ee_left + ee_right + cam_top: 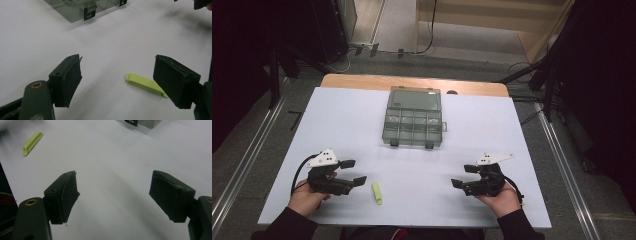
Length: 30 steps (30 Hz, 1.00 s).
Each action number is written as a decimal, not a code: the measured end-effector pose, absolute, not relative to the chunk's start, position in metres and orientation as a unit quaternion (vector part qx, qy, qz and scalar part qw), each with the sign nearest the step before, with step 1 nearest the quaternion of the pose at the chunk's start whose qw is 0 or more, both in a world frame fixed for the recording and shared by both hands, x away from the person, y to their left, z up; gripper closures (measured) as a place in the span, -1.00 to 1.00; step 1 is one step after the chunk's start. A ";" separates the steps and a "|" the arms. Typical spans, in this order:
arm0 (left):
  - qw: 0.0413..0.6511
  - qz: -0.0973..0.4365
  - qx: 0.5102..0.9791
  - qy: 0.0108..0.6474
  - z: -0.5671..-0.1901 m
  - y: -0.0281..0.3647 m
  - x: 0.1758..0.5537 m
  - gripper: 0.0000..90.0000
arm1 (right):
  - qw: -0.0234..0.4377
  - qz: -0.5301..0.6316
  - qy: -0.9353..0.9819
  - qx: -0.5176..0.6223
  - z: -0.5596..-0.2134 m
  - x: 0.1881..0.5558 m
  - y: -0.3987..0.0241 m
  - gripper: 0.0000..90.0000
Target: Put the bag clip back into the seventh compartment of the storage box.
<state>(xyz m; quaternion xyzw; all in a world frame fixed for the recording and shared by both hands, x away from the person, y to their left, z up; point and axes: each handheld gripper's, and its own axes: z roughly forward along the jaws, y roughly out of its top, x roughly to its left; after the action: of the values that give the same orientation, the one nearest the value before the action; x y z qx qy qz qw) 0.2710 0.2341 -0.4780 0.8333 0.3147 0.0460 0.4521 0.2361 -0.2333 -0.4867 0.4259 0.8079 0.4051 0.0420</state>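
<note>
Low-centre of the high view, the green clip [377, 193] lies just beside our left gripper [353, 172], jaws wide, empty; right gripper [465, 176] likewise; we judge pickup's pending; next: left closes on clip, box [414, 121] beyond.

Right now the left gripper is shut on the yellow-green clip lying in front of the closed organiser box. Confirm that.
Not quite: the left gripper is open, not shut on the yellow-green clip. The left gripper view shows the clip lying flat on the white table, jaws wide apart around it. It does lie in front of the closed organiser box.
</note>
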 end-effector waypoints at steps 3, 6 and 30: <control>0.453 0.048 0.833 0.315 -0.478 0.234 0.271 -0.51 | 0.041 0.404 0.809 0.424 -0.486 0.235 -0.233 -0.49; 0.456 0.051 0.831 0.315 -0.478 0.234 0.270 -0.51 | 0.043 0.403 0.808 0.427 -0.487 0.232 -0.236 -0.49; 0.460 0.056 0.830 0.310 -0.478 0.234 0.270 -0.51 | 0.041 0.401 0.812 0.422 -0.492 0.231 -0.238 -0.48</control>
<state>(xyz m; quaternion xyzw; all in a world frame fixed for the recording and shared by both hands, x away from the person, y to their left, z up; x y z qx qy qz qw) 0.2704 0.2341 -0.4779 0.8302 0.3103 0.0556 0.4597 0.2309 -0.2376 -0.4923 0.4225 0.8116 0.4013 0.0414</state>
